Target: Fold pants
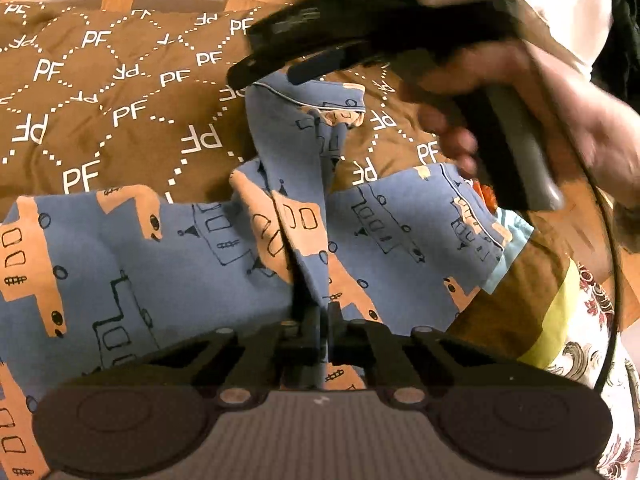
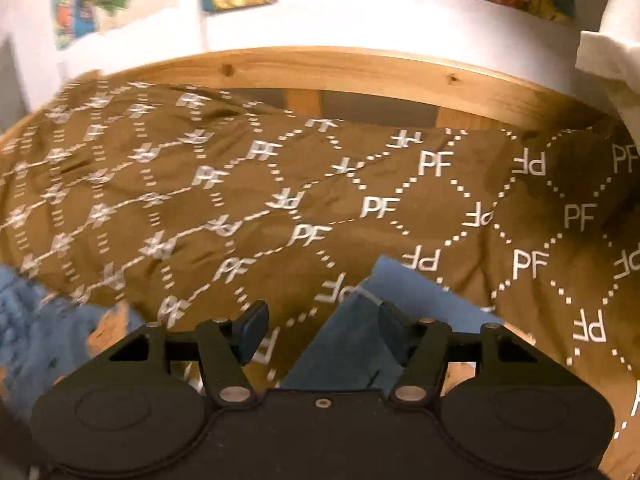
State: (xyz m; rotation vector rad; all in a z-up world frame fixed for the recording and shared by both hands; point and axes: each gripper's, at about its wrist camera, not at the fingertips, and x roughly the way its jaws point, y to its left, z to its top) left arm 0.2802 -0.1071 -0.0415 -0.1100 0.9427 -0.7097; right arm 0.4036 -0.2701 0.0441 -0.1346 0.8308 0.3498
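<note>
Pants (image 1: pixel 192 248), blue with tan vehicle prints, lie spread on the brown "PF" patterned bedspread (image 1: pixel 120 120) and bunch toward the middle of the left wrist view. Left gripper (image 1: pixel 320 320) has its fingers pressed together on a raised fold of that fabric, which rises in a ridge from the pinch point. Right gripper (image 1: pixel 312 66), blurred in the left view, sits above the far leg's piped hem with the person's hand (image 1: pixel 540 120) wrapped around its handle. From the right wrist view the right gripper (image 2: pixel 320 330) stands with fingers apart, and a peak of blue cloth (image 2: pixel 348 340) sits between them against the right pad (whether it actually touches is hard to tell). Beyond the bedspread runs the wooden bed frame (image 2: pixel 360 68).
</note>
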